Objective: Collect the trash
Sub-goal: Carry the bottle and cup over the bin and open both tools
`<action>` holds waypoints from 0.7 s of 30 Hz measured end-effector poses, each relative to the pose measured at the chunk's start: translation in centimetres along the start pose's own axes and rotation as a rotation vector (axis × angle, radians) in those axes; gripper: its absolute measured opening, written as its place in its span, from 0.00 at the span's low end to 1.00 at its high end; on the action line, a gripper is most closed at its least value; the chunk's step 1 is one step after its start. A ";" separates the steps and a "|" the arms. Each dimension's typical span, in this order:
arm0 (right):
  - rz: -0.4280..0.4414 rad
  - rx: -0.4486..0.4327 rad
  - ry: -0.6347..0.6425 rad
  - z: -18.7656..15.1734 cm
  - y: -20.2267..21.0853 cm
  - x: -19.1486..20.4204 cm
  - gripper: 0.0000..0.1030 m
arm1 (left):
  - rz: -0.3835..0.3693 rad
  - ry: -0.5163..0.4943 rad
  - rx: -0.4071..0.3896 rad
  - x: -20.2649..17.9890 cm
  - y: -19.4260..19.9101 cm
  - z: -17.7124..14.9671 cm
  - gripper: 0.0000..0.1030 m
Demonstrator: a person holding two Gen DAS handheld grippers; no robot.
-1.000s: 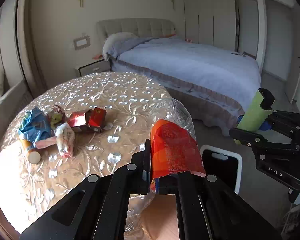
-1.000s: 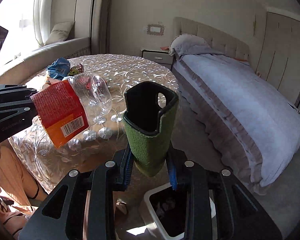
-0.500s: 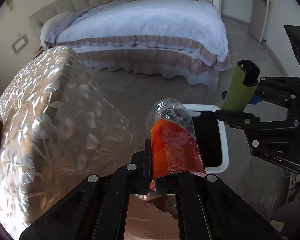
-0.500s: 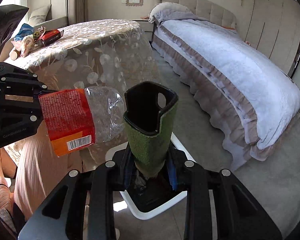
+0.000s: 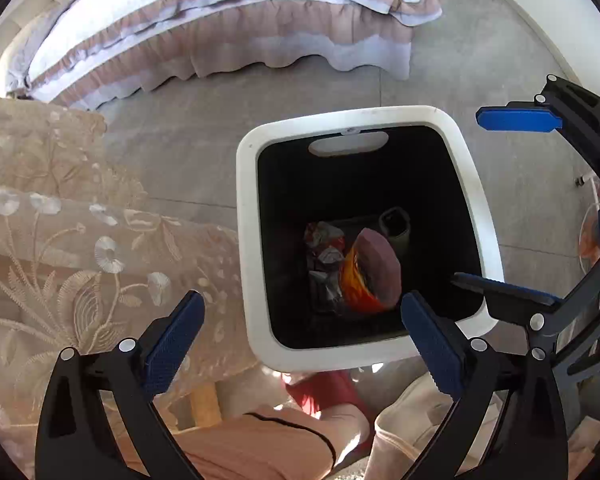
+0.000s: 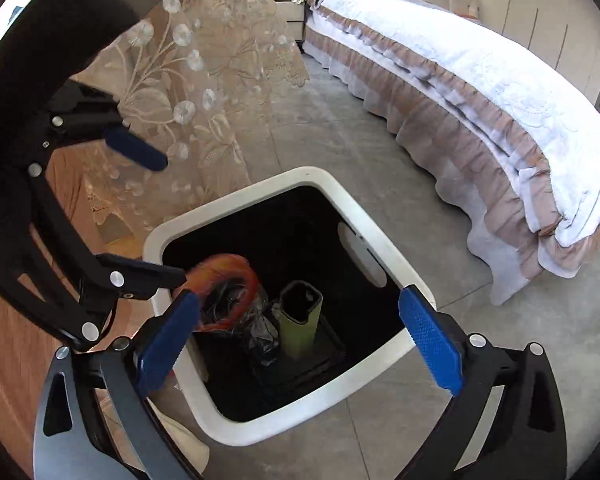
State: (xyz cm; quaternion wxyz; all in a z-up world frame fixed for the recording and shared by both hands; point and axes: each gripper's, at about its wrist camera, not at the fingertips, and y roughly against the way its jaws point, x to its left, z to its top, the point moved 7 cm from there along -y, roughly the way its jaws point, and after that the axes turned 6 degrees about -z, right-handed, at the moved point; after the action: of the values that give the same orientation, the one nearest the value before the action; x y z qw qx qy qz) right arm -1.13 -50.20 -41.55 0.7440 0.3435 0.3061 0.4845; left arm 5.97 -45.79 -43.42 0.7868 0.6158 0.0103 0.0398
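A white trash bin [image 5: 246,216] with a black liner stands on the floor below both grippers; it also shows in the right wrist view [image 6: 380,240]. Inside lie the plastic bottle with the orange label [image 5: 370,272] [image 6: 228,280], the green carton [image 6: 300,318] [image 5: 396,226] and some wrappers [image 5: 324,248]. My left gripper [image 5: 302,334] is open and empty above the bin's near rim. My right gripper [image 6: 300,338] is open and empty above the bin. The right gripper also shows in the left wrist view [image 5: 512,200].
The table's lace cloth [image 5: 60,240] hangs at the left of the bin. A bed [image 6: 480,80] with a ruffled skirt runs along the far side. Grey floor [image 6: 340,132] lies between them. The person's legs [image 5: 260,440] are just under the grippers.
Both grippers swung down over the bin and opened. The bottle left the left gripper and the green carton left the right gripper; both now lie in the bin.
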 end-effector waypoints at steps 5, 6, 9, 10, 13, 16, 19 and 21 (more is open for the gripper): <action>-0.008 0.030 0.019 -1.3 -0.6 -0.3 0.96 | -0.045 -0.019 -0.010 -0.4 0.4 0.2 0.94; -0.011 0.030 0.022 -1.3 -0.6 -0.3 0.96 | -0.043 -0.022 -0.012 -0.5 0.6 0.1 0.94; -0.014 0.016 0.023 -1.0 -0.6 -0.9 0.96 | -0.040 -0.026 -0.019 -0.7 0.8 0.3 0.94; -0.015 0.012 0.019 -0.9 -0.5 -1.1 0.96 | -0.043 -0.025 -0.022 -0.7 0.8 0.4 0.94; -0.019 0.001 0.008 -0.5 -0.1 -1.4 0.96 | -0.041 -0.016 -0.038 -0.4 1.4 0.7 0.94; -0.028 -0.018 -0.009 0.2 0.7 -1.9 0.96 | -0.040 -0.004 -0.069 -0.2 2.7 0.9 0.94; -0.037 -0.049 -0.023 1.1 2.1 -2.2 0.96 | -0.049 0.016 -0.109 0.0 4.6 1.1 0.94; -0.044 -0.072 -0.028 1.7 3.1 -2.3 0.96 | -0.036 0.020 -0.141 0.2 6.1 1.2 0.94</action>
State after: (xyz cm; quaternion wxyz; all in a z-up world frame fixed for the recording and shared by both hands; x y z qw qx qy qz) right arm -2.16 -51.76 -37.74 0.7705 0.3163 0.2854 0.4742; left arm 5.90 -45.51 -37.21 0.8287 0.5581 0.0264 0.0325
